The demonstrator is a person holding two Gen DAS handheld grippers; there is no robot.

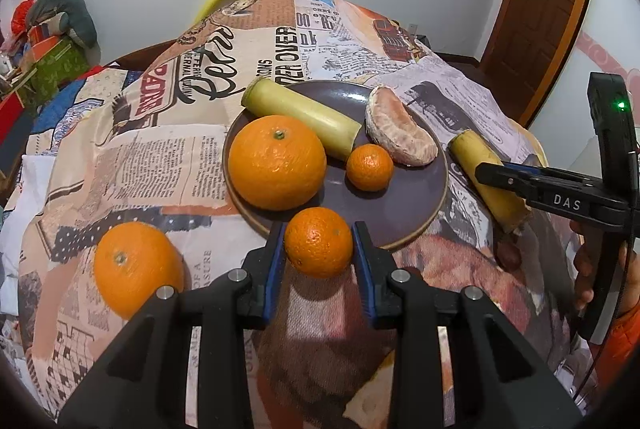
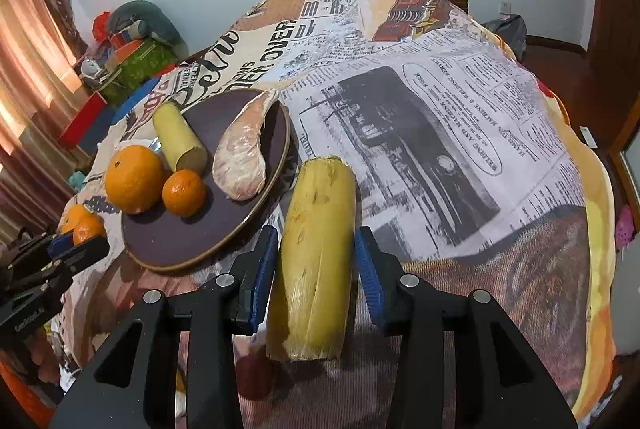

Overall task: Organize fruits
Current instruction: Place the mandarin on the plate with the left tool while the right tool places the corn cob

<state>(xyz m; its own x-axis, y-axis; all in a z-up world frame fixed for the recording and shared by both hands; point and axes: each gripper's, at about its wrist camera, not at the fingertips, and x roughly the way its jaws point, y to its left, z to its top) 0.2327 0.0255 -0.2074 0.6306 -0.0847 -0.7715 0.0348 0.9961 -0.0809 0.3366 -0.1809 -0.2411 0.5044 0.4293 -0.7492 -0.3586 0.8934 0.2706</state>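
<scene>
The left gripper (image 1: 319,243) clamps a small orange (image 1: 319,242) at the near rim of a dark plate (image 1: 400,205); only this view shows a big orange (image 1: 136,269) left on the cloth; the right gripper (image 2: 316,257) pinches a yellow stalk piece (image 2: 314,261) beside the plate.

On plate (image 1: 408,213): big orange (image 1: 277,161), small orange (image 1: 369,167), cane piece (image 1: 300,117), peeled segment (image 1: 400,127).
Left of plate: orange (image 1: 136,269) on cloth (image 1: 160,149).
Right of plate: cane stick (image 2: 314,257).
Plate's near rim: mandarin (image 1: 318,241).
</scene>
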